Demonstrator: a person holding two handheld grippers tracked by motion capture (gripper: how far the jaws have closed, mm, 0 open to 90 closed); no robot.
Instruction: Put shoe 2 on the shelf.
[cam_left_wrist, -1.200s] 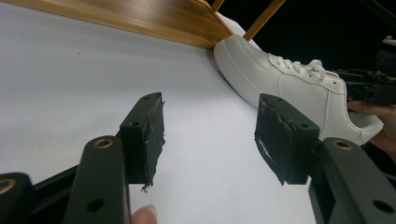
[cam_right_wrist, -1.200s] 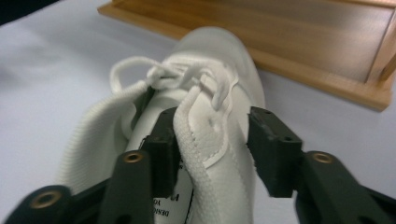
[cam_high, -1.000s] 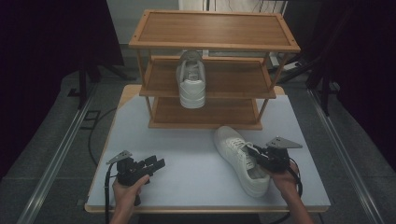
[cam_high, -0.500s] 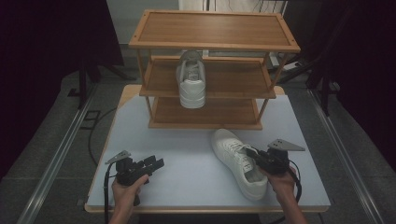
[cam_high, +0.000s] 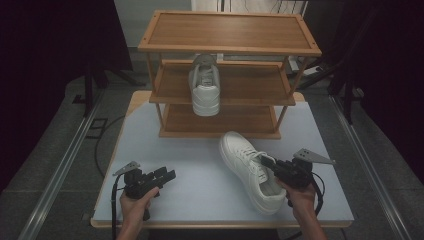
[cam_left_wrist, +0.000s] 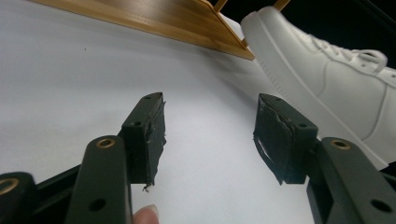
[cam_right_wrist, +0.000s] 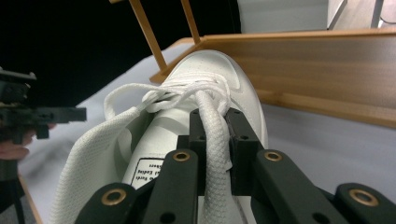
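On the white table (cam_high: 200, 150) (dark room around), the right gripper (cam_right_wrist: 217, 140) pinches the sneaker's (cam_high: 247, 170) tongue.

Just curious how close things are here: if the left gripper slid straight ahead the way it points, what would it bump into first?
Probably the white shoe on the table. The left gripper has open jaws over bare table, though depth is hard to judge.

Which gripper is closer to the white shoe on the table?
Right. The right gripper has its jaws shut on the shoe, at its tongue. The left gripper sits apart, open, on the table's other side.
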